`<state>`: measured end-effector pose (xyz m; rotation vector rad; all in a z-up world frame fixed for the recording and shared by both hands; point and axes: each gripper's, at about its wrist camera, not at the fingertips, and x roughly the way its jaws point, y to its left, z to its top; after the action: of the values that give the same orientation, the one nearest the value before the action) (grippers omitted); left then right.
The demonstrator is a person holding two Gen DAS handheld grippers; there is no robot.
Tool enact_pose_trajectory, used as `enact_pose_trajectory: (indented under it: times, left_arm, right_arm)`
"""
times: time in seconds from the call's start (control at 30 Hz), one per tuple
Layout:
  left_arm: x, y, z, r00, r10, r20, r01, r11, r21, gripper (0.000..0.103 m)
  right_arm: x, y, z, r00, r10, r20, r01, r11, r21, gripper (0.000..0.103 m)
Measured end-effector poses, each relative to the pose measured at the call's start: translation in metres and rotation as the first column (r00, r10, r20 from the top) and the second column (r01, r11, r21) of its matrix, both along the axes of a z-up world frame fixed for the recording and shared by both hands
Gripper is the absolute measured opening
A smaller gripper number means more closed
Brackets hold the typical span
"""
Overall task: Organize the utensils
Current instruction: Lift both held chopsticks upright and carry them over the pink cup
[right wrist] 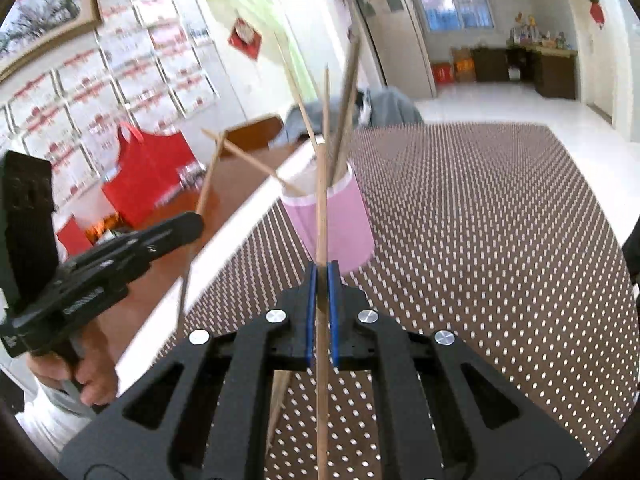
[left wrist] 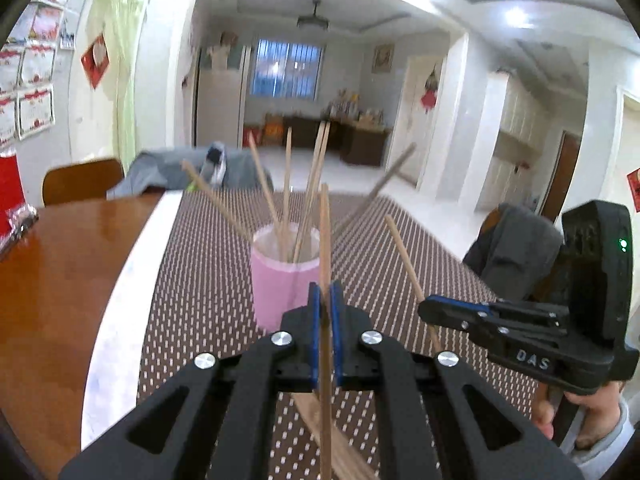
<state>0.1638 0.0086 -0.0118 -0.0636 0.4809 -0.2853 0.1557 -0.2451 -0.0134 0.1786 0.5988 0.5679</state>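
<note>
Pink cup [left wrist: 280, 276] mid-mat [left wrist: 400, 248], edges distant

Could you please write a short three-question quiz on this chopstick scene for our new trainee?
1. True or false: the pink cup lies on its side.
2. What does each gripper hold? A) nothing B) one chopstick C) a spoon
3. Fill in: the cup stands on a dotted brown ____.

Key:
1. False; it stands upright with chopsticks in it.
2. B; the left gripper and right gripper each clamp one chopstick.
3. Mat.
</note>
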Motion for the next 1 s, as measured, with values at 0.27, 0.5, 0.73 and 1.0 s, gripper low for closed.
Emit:
enact_pose_trajectory:
  times: [0.27, 0.5, 0.73, 1.0]
  left_arm:
    - [0.001, 0.002, 0.026, 0.979, 0.042, 0.200, -0.023, 0.995, -0.097, 0.006]
    - [0.015, 0.003, 0.040, 0.935, 0.115, 0.336, -0.065, 0.986, -0.157, 0.006]
    - [0.033, 0.009, 0.044, 0.859, 0.212, 0.466, -0.113, 0.966, -0.231, 0.006]
    - [0.067, 0.012, 0.038, 0.800, 0.291, 0.525, -0.169, 0.949, -0.267, 0.006]
  right_arm:
    - [-0.013, -0.005, 0.036, 0.983, -0.037, 0.181, 0.019, 0.995, 0.099, 0.006]
    - [0.003, 0.022, 0.048, 0.959, -0.041, 0.281, 0.007, 0.992, 0.123, 0.006]
    - [0.028, 0.044, 0.057, 0.919, -0.093, 0.382, 0.032, 0.986, 0.163, 0.006]
    - [0.063, 0.059, 0.058, 0.868, -0.178, 0.463, 0.073, 0.969, 0.236, 0.006]
